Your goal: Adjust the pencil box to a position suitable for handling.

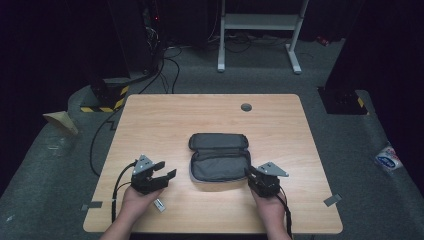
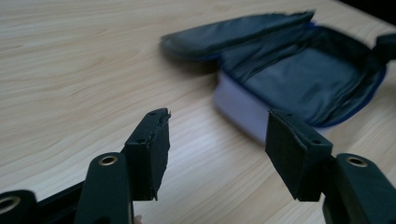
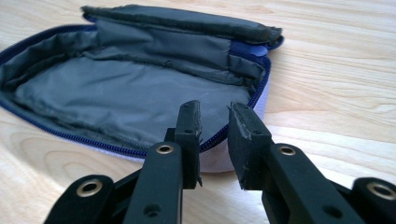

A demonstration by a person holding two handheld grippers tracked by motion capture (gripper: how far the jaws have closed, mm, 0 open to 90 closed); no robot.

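Two tongs are flanking an open pouch lying mid-desk.

The left tongs point(image 2: 217, 144) are gaping wide and empty, hovering over bare wood just beside the pouch's point(image 1: 220, 164) near left corner. The right tongs point(image 3: 213, 140) are sitting narrow, a small gap showing between the jaws, holding nothing, right at the zippered rim of the pouch's right end. The grey pouch is lying unzipped, its lid flopping back toward the far side of the desk point(image 1: 160, 117). Likely risk: with only one end pinched, the soft fabric could be sliding or folding instead of lifting cleanly, and the narrow jaws may be snagging the zipper.
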